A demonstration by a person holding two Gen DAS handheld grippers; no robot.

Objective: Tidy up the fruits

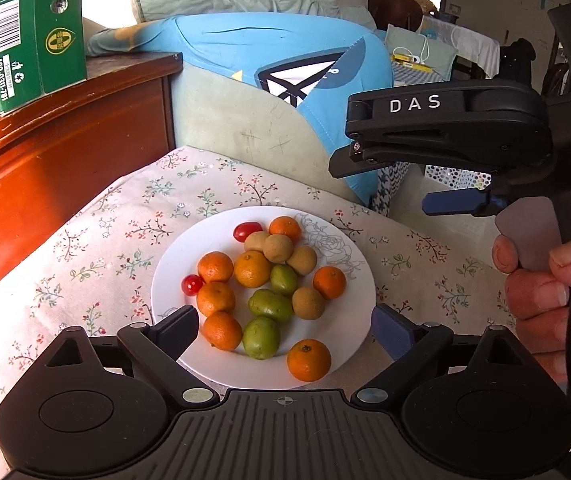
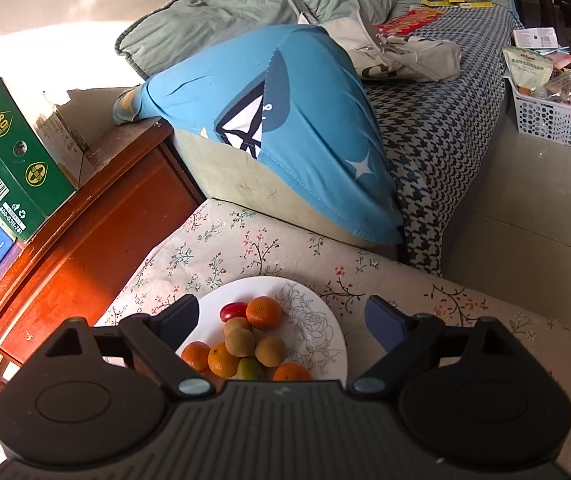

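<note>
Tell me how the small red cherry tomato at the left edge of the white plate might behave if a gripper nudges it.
The small red cherry tomato looks round and glossy, so it would probably roll and may slip between pads. It sits near the white plate's rim, so a push could send it onto the floral cloth. Likely soft-skinned; squeeze gently.

Plate [image 1: 355, 280]: glossy white ceramic look, faint line-drawn rose, under the left gripper's [image 1: 285, 326] matt black plastic jaws.
Tablecloth [image 1: 97, 248]: matt floral cloth beneath the plate.
Cabinet [image 1: 65, 152]: glossy reddish wood, beyond to the left.
Carton [image 1: 37, 32]: printed green cardboard on the cabinet.
Mandarins [image 1: 251, 269]: dimpled orange skin.
</note>
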